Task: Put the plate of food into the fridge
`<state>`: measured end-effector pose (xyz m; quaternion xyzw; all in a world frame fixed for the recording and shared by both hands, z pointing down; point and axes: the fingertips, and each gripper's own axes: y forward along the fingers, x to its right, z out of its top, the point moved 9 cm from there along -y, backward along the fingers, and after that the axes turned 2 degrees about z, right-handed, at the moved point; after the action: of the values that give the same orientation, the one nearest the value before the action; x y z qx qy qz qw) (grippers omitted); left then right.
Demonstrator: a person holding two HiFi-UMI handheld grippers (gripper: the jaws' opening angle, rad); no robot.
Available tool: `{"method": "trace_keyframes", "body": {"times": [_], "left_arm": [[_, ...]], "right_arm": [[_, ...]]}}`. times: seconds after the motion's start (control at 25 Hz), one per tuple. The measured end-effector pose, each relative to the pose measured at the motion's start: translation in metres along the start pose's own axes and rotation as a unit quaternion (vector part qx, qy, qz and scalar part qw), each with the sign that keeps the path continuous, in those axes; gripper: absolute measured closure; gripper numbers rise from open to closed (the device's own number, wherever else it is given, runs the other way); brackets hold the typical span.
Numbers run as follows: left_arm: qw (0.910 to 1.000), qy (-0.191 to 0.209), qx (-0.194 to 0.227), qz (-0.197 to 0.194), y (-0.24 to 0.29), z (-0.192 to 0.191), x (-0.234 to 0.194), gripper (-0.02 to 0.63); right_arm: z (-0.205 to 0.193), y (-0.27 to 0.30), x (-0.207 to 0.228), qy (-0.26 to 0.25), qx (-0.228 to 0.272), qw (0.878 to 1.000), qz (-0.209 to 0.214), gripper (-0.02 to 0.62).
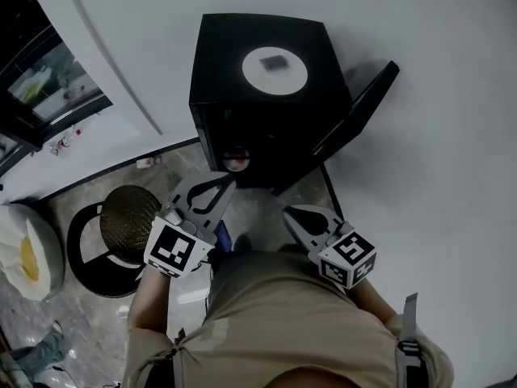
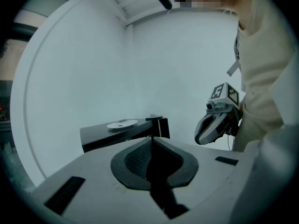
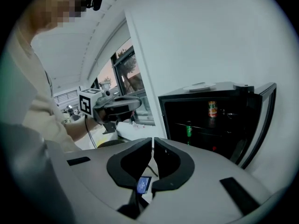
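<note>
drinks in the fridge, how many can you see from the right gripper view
2. An orange can stands high up inside the open fridge. A green container stands lower, to the can's left. The dark interior may hide more.

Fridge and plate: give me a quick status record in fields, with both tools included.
fridge: small, black, on the floor in front of the person
door: open, swung to the right in the head view
plate: on top of the fridge, not yet inside
inside fridge: can above, green bottle lower down
left tool: shut, empty, short of the fridge front
right tool: shut, empty, beside the left one
stool: on the floor, left of the fridge
</note>
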<state>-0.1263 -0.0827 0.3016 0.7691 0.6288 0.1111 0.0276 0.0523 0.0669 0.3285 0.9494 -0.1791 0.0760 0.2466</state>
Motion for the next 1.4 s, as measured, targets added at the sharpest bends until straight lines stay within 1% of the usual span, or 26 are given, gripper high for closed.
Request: {"method": "trace_keyframes", "body": {"times": [0.08,0.2,0.24,0.32,0.4,0.52,0.6,0.64,0.72,0.92,1.0,1.04,1.24,1.4], "left_arm": [[0.9990,0.044,-0.009,-0.001,0.008,0.006,-0.010,0.594],[0.9934,0.112,-0.026,0.003,0.019,0.012,-0.009,0.592],[0.9916,0.126,-0.028,0.007,0.022,0.015,-0.009,0.592],[0.9898,0.139,-0.030,0.012,0.027,0.021,-0.012,0.580],[0.9886,0.145,-0.038,0.013,0.034,0.025,-0.017,0.500],[0.9837,0.168,-0.061,0.020,0.050,0.028,-0.017,0.456],[0.9781,0.190,-0.084,0.019,0.066,0.029,-0.016,0.394],[0.9740,0.204,-0.098,0.016,0.074,0.031,-0.017,0.361],[0.9631,0.238,-0.124,0.014,0.093,0.034,-0.019,0.333],[0.9288,0.325,-0.178,0.016,0.147,0.045,-0.032,0.328],[0.9150,0.348,-0.203,0.013,0.164,0.044,-0.039,0.328],[0.9096,0.356,-0.214,0.011,0.170,0.043,-0.042,0.328],[0.8907,0.376,-0.255,0.000,0.191,0.033,-0.046,0.330],[0.8790,0.393,-0.271,-0.001,0.201,0.028,-0.045,0.330]], "right_arm": [[0.005,0.007,0.000,-0.006,-0.004,1.000,0.005,0.569],[-0.001,0.008,0.001,0.000,-0.006,1.000,0.016,0.569],[-0.003,0.008,0.002,0.002,-0.005,1.000,0.019,0.569],[-0.002,0.007,0.004,0.003,0.000,1.000,0.021,0.569],[-0.001,0.009,0.009,0.002,0.004,1.000,0.026,0.569],[-0.004,0.007,0.023,0.006,0.009,0.999,0.037,0.569],[-0.005,0.006,0.037,0.022,0.014,0.999,0.043,0.569],[-0.005,0.005,0.044,0.033,0.016,0.998,0.048,0.569],[-0.004,0.004,0.059,0.050,0.022,0.997,0.056,0.569],[-0.007,-0.002,0.088,0.095,0.026,0.993,0.066,0.569],[-0.009,-0.002,0.095,0.104,0.027,0.992,0.069,0.569],[-0.009,-0.002,0.098,0.109,0.027,0.991,0.071,0.569],[-0.015,-0.004,0.111,0.130,0.028,0.988,0.076,0.569],[-0.019,-0.003,0.117,0.143,0.030,0.986,0.078,0.569]]}}
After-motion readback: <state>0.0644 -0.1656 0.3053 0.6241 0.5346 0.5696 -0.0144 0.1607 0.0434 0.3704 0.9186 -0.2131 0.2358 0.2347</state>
